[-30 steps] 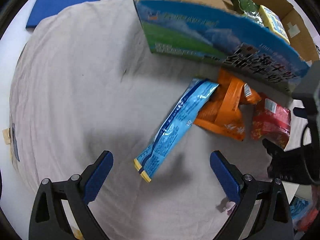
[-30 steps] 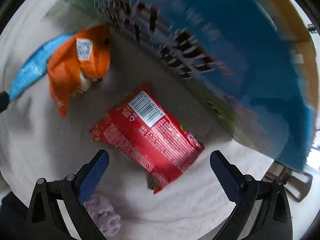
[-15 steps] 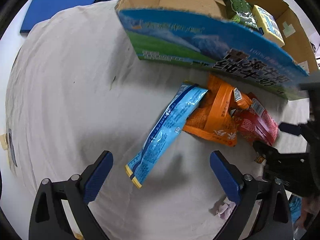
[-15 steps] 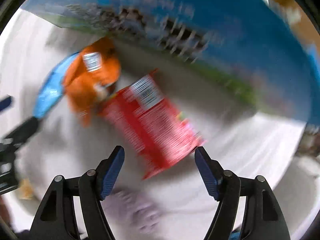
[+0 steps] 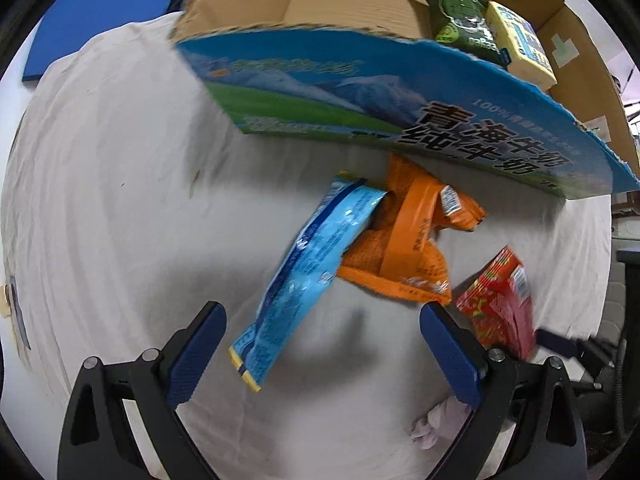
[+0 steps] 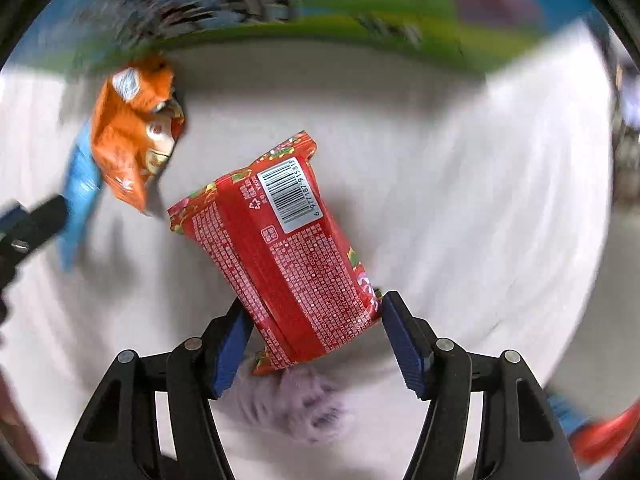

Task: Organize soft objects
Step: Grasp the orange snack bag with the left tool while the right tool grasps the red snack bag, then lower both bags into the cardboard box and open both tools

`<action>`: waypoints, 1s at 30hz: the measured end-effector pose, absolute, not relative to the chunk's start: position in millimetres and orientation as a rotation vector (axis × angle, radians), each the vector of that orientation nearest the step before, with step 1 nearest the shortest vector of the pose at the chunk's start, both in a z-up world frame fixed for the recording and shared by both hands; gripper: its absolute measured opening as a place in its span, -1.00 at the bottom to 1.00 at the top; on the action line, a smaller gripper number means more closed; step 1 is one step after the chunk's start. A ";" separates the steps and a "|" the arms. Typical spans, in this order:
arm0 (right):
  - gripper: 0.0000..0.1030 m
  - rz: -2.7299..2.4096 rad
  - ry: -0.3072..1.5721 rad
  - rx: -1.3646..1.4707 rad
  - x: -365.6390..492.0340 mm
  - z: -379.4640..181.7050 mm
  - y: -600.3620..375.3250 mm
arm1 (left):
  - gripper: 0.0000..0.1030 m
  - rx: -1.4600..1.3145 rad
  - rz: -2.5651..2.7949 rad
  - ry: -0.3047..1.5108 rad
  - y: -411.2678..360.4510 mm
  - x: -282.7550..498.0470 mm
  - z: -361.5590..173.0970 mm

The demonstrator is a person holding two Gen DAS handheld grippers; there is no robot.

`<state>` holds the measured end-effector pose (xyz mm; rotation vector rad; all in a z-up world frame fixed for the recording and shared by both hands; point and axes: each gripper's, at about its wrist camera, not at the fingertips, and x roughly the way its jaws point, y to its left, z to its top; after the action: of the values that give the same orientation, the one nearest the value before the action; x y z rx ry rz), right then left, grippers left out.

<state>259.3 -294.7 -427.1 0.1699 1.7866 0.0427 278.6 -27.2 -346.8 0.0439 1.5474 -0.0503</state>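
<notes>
Here the right gripper [image 6: 316, 322] is clamped on the red packet [image 6: 288, 264], its blue pads [image 6: 402, 344] pressing both long edges near the lower end. The packet tilts up and to the left, barcode side facing the camera, and appears raised off the cloth [image 6: 460, 200]. Below it, between the gripper arms, lies a blurred pale purple fuzzy thing [image 6: 300, 408].

In the left wrist view the same red packet [image 5: 500, 304] shows at the right, well apart from the box [image 5: 400, 108]. The left gripper [image 5: 320, 348] is spread wide and holds nothing, hovering above the cloth-covered surface [image 5: 120, 200]. Between its fingers [image 5: 196, 352] lies the near end of a blue packet [image 5: 308, 276], which runs diagonally up towards the box. Its upper end overlaps an orange packet [image 5: 408, 248] lying just beside it and close to the box's printed front wall. Inside the box, at its right end, sit a green pack [image 5: 460, 16] and a yellow pack [image 5: 520, 44] side by side. A blue mat [image 5: 88, 24] shows beyond the cloth at the upper left.
</notes>
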 end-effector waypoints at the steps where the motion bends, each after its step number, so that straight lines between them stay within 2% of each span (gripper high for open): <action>1: 0.34 0.051 1.782 0.196 256.2 -427.1 -302.4 | 0.93 0.049 -0.055 1.550 -31.4 281.8 -347.1; 5: 0.50 0.092 1.704 0.139 266.6 -412.9 -317.5 | 0.93 0.071 -0.100 1.550 -45.1 303.5 -351.2; 8: 0.51 0.136 1.683 0.031 279.0 -413.7 -303.7 | 0.93 0.108 -0.145 1.557 -61.1 320.2 -358.4; 10: 0.50 0.123 1.704 -0.045 280.3 -423.5 -295.5 | 0.84 0.137 -0.166 1.561 -71.9 329.4 -364.3; 12: 0.46 0.092 1.718 -0.011 283.3 -427.6 -293.8 | 0.22 0.154 -0.190 1.584 -85.8 339.8 -373.2; 15: 0.17 0.038 1.738 0.066 277.5 -425.2 -295.8 | -0.16 0.157 -0.202 1.587 -94.8 343.6 -375.6; 18: 0.13 -0.035 1.757 0.086 274.0 -414.6 -311.5 | -0.38 0.142 -0.202 1.611 -99.8 339.4 -376.1; 24: 0.12 -0.050 1.789 0.139 260.4 -407.6 -340.2 | -0.39 0.158 -0.176 1.637 -105.1 308.3 -377.9; 30: 0.14 -0.046 1.800 0.147 270.5 -413.9 -352.2 | -0.21 0.157 -0.174 1.658 -111.1 314.1 -393.6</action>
<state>270.5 -352.2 -413.9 0.1473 1.7999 -0.0455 314.1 -111.1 -393.6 0.1573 1.6580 -0.1739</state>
